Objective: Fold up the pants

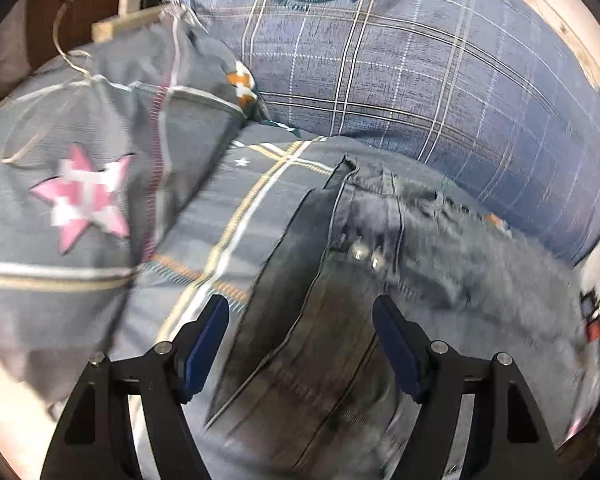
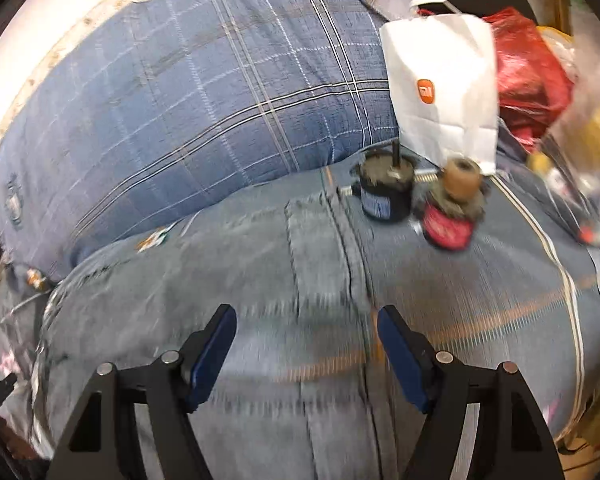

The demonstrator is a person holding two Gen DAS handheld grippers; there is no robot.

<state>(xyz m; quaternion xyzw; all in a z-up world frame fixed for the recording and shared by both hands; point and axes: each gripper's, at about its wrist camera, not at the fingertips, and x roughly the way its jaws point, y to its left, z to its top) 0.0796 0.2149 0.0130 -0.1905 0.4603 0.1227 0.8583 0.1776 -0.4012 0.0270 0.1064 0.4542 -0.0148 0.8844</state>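
Bed under a grey checked sheet. Spread flat across the middle: jeans. Along the far edge: blue plaid quilt. At the left end: star pillow. Near the right end: white bag, black spool, red spool.

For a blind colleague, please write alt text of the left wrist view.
The open left gripper hovers over grey-blue jeans lying on a plaid bedsheet. A star-print pillow lies left, a blue plaid quilt behind.
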